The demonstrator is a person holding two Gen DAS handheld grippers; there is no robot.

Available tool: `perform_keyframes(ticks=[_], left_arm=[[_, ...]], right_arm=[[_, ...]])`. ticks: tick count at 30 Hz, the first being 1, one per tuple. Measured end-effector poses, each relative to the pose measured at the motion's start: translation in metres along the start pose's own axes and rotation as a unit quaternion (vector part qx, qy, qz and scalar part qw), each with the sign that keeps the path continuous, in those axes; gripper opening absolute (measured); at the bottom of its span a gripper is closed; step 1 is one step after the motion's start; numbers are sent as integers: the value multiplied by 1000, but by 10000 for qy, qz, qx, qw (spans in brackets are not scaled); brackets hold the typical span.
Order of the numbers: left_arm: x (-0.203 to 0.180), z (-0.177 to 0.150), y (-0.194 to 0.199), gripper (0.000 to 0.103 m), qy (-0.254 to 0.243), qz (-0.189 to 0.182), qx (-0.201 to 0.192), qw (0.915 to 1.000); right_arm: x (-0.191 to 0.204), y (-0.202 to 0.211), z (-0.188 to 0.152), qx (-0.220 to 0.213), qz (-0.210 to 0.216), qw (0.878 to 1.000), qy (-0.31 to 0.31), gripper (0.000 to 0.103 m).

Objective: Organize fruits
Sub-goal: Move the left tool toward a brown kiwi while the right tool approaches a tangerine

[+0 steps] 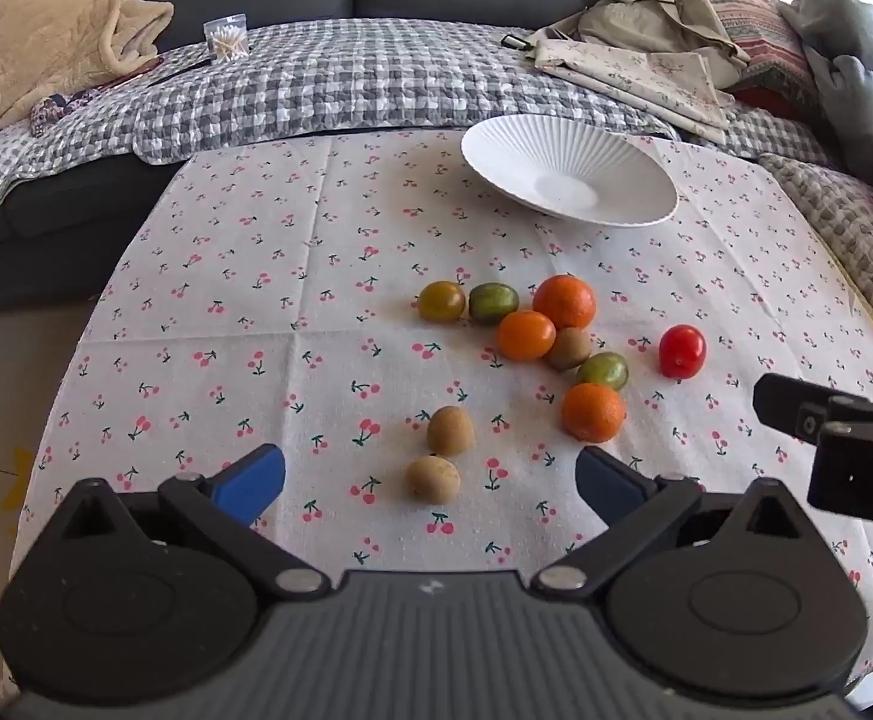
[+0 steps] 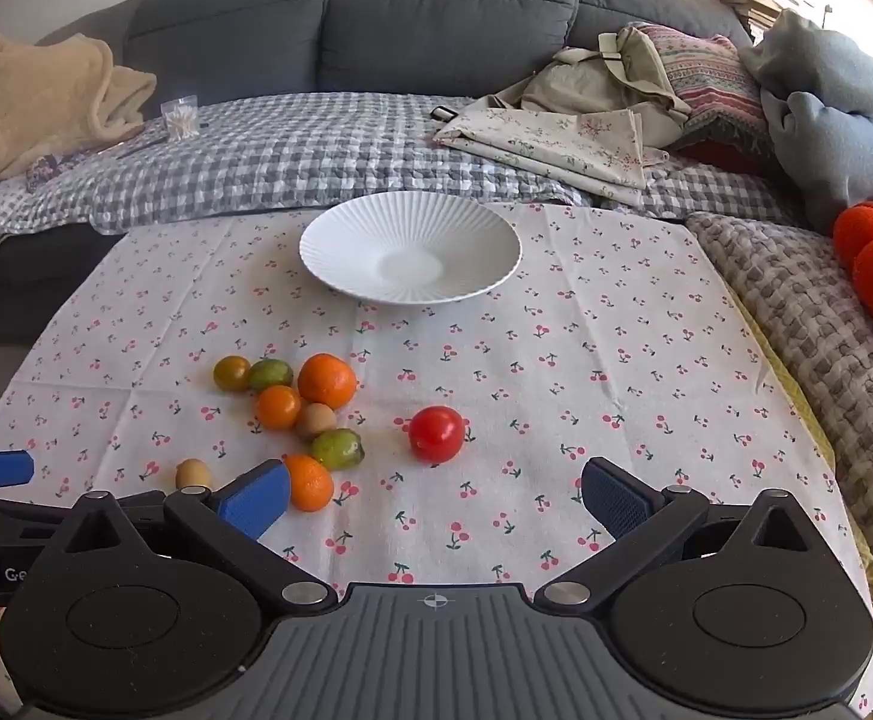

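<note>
Ten fruits sit loose on the cherry-print tablecloth and I'm holding none of them. My left gripper has its jaws spread as wide as they go, and my right gripper does too, both angled down at the table with nothing between the blue pads.

The left wrist view is the only one showing both brown fruits up close: one right between my left fingers' tips, the other just beyond it, nearly touching. From the right wrist view I only catch one of them, peeking out behind my own left finger. The right view gives a cleaner look at the red tomato, which sits alone, apart from the cluster (the left view has it off to the right edge of the pile).

The cluster itself: three oranges, with the biggest orange at the back, two green fruits, a yellowish tomato and a third brown one, mostly touching each other.

The white ribbed plate is empty and sits at the far edge of the cloth, close to the checked blanket on the grey sofa. Between plate and fruit there's a wide open strip of cloth. The right half of the table is bare too, up to a woven throw hanging along that edge. In the left view my right gripper pokes in from the right side.
</note>
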State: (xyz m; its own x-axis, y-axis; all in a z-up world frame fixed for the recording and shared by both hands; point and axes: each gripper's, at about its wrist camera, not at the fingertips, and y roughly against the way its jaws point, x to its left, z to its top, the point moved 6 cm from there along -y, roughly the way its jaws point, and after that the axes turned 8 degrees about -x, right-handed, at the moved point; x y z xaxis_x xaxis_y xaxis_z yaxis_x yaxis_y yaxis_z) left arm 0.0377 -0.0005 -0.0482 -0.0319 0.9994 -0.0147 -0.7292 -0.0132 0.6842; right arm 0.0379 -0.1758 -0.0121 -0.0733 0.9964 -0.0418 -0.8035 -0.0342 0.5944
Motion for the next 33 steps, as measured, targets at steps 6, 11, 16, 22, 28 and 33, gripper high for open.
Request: perform_keyframes(ticks=[6, 11, 16, 22, 28, 33], left_arm=[[5, -2, -3, 102, -9, 62, 110, 9999], [0, -6, -6, 102, -37, 47, 120, 9999], [3, -4, -6, 102, 9, 45, 56, 10000], [4, -5, -7, 102, 25, 42, 70, 10000], [7, -8, -14, 101, 74, 1, 203, 9998], [17, -9, -19, 99, 240, 27, 242, 9994]], right_arm=[[-2, -2, -2, 61, 76, 9999, -107, 103], [-1, -6, -3, 105, 133, 9998, -119, 103], [-2, -8, -4, 163, 257, 9994, -173, 103], [-1, -9, -2, 113, 224, 9996, -94, 103], [0, -14, -6, 384, 265, 9989, 53, 103], [-3, -23, -5, 414, 380, 9983, -130, 103]])
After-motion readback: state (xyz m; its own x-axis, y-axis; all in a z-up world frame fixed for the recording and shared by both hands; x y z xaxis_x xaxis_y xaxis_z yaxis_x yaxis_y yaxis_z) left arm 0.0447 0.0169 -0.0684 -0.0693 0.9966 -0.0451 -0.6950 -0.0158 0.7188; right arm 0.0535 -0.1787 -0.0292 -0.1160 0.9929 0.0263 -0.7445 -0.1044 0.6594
